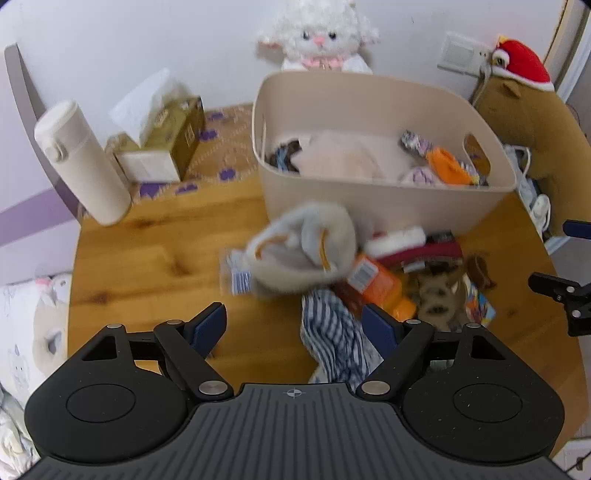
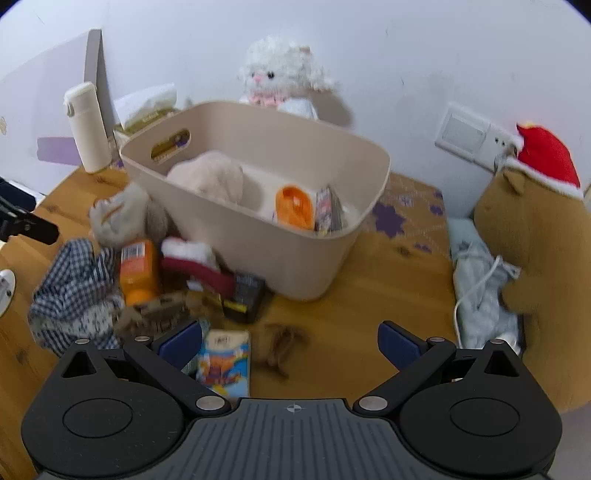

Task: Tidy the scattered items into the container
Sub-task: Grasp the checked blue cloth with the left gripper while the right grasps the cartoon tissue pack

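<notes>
Left wrist view first: the left gripper (image 1: pixel 294 325) hangs with jaws spread wide, nothing between them, above a warm knotty wooden table (image 1: pixel 147 258). Just ahead of its right finger lies a crumpled blue-and-white checked cloth (image 1: pixel 332 332), then a blurred grey drawstring pouch (image 1: pixel 303 251) and a glossy orange bottle (image 1: pixel 380 284) with a barcode label, unreadable. Beyond them stands the beige plastic container (image 1: pixel 369 199), smooth, round-cornered, slot handles in its ends; inside sit a pale fuzzy bundle (image 1: pixel 343 155) and an orange piece (image 1: pixel 448 166). Far left, a cream flask (image 1: pixel 79 162) and a gold tissue box (image 1: pixel 166 140); behind the bin, a fluffy white lamb toy (image 1: pixel 321 33) against a plain white wall.

Over to the right wrist: the right gripper (image 2: pixel 291 343) is also gaping, empty. Between its fingers lie a colourful cartoon carton (image 2: pixel 223 358), print too blurred to read, and a brown hair clip (image 2: pixel 282 343). Off to its right, a brown plush in a red hat (image 2: pixel 535 229).
</notes>
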The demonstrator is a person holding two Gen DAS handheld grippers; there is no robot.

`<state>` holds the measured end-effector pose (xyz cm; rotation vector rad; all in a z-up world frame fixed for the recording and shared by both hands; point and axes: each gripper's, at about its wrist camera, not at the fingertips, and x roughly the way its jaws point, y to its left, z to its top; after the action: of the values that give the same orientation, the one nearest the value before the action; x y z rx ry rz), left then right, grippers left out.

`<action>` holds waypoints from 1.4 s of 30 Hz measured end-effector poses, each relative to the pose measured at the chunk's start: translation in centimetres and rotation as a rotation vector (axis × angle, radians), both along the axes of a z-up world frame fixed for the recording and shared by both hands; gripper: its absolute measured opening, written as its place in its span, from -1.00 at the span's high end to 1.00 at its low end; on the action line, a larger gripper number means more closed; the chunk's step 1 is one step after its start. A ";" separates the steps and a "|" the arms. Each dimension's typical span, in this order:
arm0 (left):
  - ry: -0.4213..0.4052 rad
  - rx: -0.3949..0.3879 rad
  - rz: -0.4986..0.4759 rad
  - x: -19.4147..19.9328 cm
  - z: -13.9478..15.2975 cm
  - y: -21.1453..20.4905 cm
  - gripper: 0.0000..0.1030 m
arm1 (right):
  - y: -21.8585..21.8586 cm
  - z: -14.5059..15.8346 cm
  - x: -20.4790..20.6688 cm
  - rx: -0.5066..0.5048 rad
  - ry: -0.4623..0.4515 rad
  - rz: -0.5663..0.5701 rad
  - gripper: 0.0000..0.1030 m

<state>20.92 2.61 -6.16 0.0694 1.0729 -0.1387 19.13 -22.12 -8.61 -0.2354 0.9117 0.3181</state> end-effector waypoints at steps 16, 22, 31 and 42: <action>0.125 -0.045 0.017 -2.0 -5.0 -1.3 -0.59 | 2.1 -6.6 -1.2 -0.100 0.129 0.069 -0.99; 0.156 -0.056 0.030 -1.5 -6.7 -1.6 -0.59 | 2.8 -8.1 -0.7 -0.125 0.145 0.083 -0.86; 0.174 -0.069 0.081 0.0 -8.1 -1.3 -0.59 | 3.4 -8.6 0.3 -0.082 0.142 0.064 -0.80; 0.187 -0.075 0.035 0.2 -9.1 -2.3 0.28 | 3.5 -8.0 0.4 0.007 0.153 0.062 0.09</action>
<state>21.09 0.30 -15.21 -0.0304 1.2535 -0.1556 19.51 -18.62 -16.63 -0.2355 1.0559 0.4006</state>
